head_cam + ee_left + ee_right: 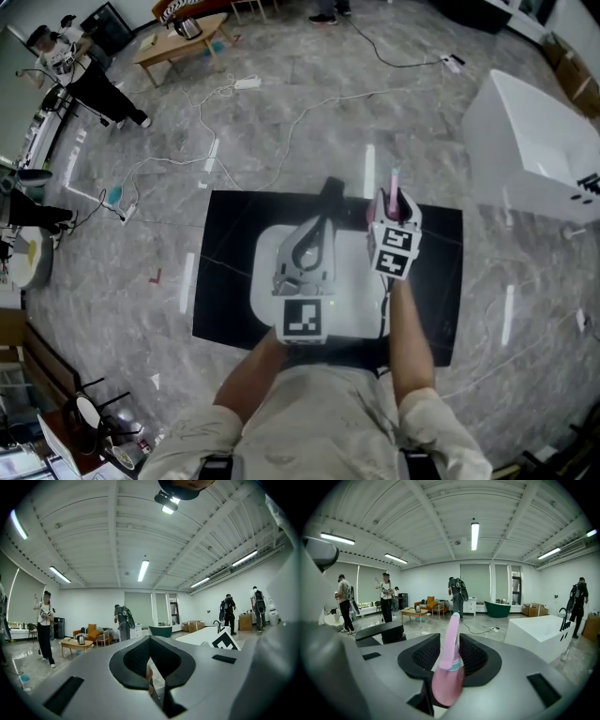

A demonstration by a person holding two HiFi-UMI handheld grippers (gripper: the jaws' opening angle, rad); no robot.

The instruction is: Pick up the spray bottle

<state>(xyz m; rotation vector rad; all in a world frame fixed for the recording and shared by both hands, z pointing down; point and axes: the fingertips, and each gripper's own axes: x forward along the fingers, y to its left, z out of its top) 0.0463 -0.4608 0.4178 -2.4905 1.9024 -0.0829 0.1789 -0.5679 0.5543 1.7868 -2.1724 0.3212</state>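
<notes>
Grasp stage — jaws of right gripper (450, 654) clamp spray bottle (447, 686) between them; left gripper (150, 663) pinched closed, empty. Next, probably a steady lift.

Spray bottle (449, 667): I am watching a glossy pink bottle sitting roughly upright between the pads of the right gripper (450, 641), which are pressing on its two sides. Its rounded body is filling the low foreground of the right gripper view. A pale blue-green collar is ringing its neck, and its slim pink head is rising above the pad tips. In the head view it is showing just past the far right corner of the worktop (272, 281).
</notes>
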